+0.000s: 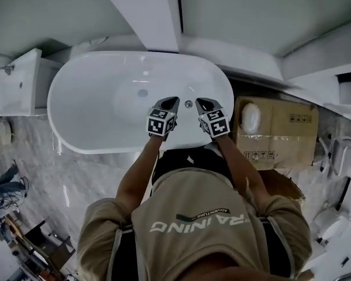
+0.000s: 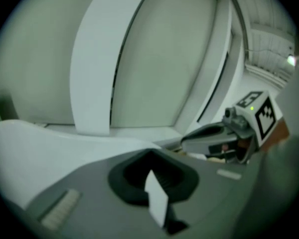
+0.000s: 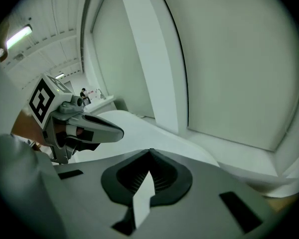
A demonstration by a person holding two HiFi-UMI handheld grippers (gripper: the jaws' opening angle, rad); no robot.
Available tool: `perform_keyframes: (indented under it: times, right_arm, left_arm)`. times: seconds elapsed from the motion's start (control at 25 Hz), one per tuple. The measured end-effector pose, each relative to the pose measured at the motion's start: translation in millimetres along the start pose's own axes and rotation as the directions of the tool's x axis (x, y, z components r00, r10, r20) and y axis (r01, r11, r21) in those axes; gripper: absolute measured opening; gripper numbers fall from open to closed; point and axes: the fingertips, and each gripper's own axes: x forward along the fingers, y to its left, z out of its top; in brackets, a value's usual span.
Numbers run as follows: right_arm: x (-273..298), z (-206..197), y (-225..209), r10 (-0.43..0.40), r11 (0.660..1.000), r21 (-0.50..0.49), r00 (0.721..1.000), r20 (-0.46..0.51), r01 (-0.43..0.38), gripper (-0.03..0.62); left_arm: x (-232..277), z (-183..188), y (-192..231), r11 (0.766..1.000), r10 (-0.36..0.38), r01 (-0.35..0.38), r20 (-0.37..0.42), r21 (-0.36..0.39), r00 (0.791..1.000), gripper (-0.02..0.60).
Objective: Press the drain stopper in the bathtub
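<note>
The white oval bathtub [image 1: 93, 127] lies below me in the head view. Its round drain stopper [image 1: 143, 92] sits on the tub floor, left of and beyond both grippers. A small round metal fitting [image 1: 188, 104] shows on the near tub wall between the two grippers. My left gripper [image 1: 167, 103] and right gripper [image 1: 204, 104] hover side by side over the tub's near end, both shut and holding nothing. In the left gripper view, my left gripper [image 2: 150, 152] points across the tub rim [image 2: 30, 143], with the right gripper [image 2: 192, 137] beside it. The right gripper view shows my right gripper [image 3: 150, 151] and the left gripper [image 3: 117, 131].
A cardboard box [image 1: 281, 130] stands right of the tub. A white cabinet [image 1: 20, 84] with a tap [image 1: 3, 70] sits at the left. White walls and a pillar [image 1: 146, 10] rise behind the tub. Marble floor [image 1: 41, 157] runs along the near left.
</note>
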Motion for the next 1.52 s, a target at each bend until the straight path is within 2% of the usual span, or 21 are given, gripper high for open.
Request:
perform_keyframes:
  times: [0.2, 0.36, 0.56, 0.72, 0.8, 0.92, 1.16, 1.36, 1.52]
  right_arm:
    - [-46.5, 69.9, 7.1, -0.017, 0.999, -0.024, 0.989, 0.149, 0.021, 0.006]
    - [-80.1, 113.6, 7.8, -0.026, 0.997, -0.061, 0.973, 0.229, 0.041, 0.006]
    - [-118.5, 167.3, 11.7, -0.024, 0.994, -0.088, 0.942, 0.336, 0.057, 0.006]
    - [-139.3, 206.5, 18.1, -0.016, 0.988, -0.137, 0.911, 0.411, 0.079, 0.006]
    - [-151.1, 226.1, 23.5, -0.007, 0.982, -0.163, 0.892, 0.453, 0.091, 0.006]
    - [-167.6, 250.0, 31.6, 0.003, 0.974, -0.199, 0.866, 0.5, 0.111, 0.006]
    - [-191.4, 272.7, 50.0, 0.037, 0.971, -0.219, 0.834, 0.551, 0.102, 0.006]
    - [-202.7, 278.0, 58.7, 0.044, 0.967, -0.231, 0.819, 0.572, 0.11, 0.006]
    - [-203.5, 277.6, 65.7, 0.048, 0.965, -0.237, 0.815, 0.577, 0.111, 0.006]
  left_arm:
    - [-47.6, 67.7, -14.5, 0.996, -0.004, -0.005, 0.103, 0.09, 0.995, 0.002]
    - [-80.1, 119.4, -22.8, 0.995, -0.027, 0.007, 0.193, 0.101, 0.981, 0.002]
    - [-118.7, 180.9, -22.4, 0.99, -0.005, -0.041, 0.327, 0.132, 0.945, 0.002]
    - [-148.9, 221.6, -26.7, 0.988, -0.002, -0.066, 0.433, 0.142, 0.902, 0.002]
    - [-161.4, 237.7, -33.8, 0.98, -0.011, -0.082, 0.467, 0.179, 0.884, 0.002]
    - [-176.7, 256.0, -43.5, 0.968, -0.027, -0.102, 0.499, 0.229, 0.866, 0.002]
    - [-200.7, 269.3, -51.2, 0.957, -0.017, -0.143, 0.543, 0.252, 0.84, 0.002]
    - [-213.0, 280.5, -54.9, 0.959, -0.006, -0.161, 0.585, 0.234, 0.811, 0.002]
    - [-224.2, 286.0, -56.1, 0.957, -0.013, -0.163, 0.597, 0.239, 0.802, 0.002]
